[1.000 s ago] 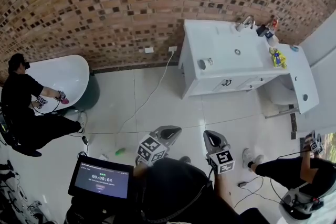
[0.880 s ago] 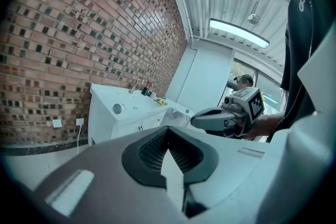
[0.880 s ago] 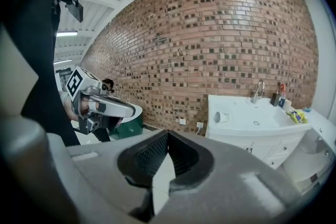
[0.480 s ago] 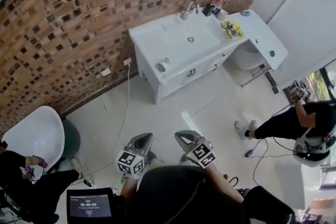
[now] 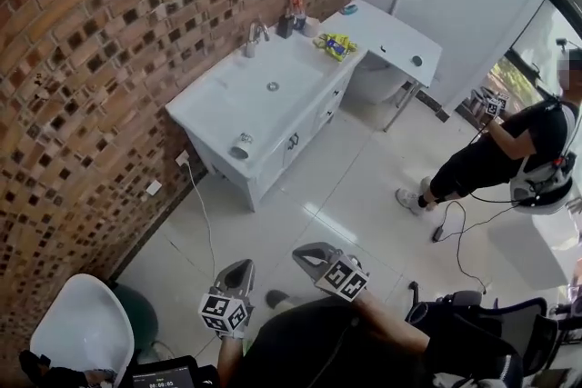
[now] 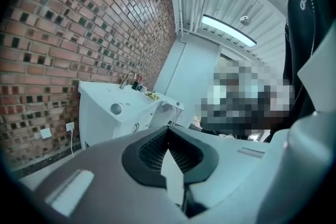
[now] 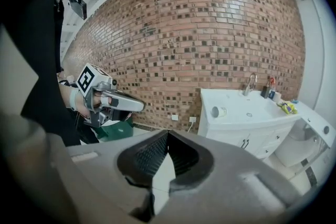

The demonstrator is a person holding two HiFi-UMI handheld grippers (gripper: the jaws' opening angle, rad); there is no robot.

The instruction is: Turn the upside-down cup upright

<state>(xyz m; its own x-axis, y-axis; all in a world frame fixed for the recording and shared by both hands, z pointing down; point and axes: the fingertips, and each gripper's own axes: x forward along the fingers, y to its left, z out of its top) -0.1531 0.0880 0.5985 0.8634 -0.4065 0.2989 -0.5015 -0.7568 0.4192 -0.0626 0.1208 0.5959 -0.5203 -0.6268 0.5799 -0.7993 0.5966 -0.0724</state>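
Black top (image 5: 309, 345), grey hand-held grippers (image 5: 238, 270) (image 5: 306, 252)

No word or brand can be read: the dark screen (image 5: 168, 374) shows timer digits too small to make out, and right of the screen the left claw (image 5: 238, 268) and right claw (image 5: 306, 252) bear on their marker cubes (image 5: 225, 312) only black-and-white square patterns.

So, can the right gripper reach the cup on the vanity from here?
Probably not yet: the right gripper hangs well short of the cup on the vanity, with floor between. Nothing blocks the way.
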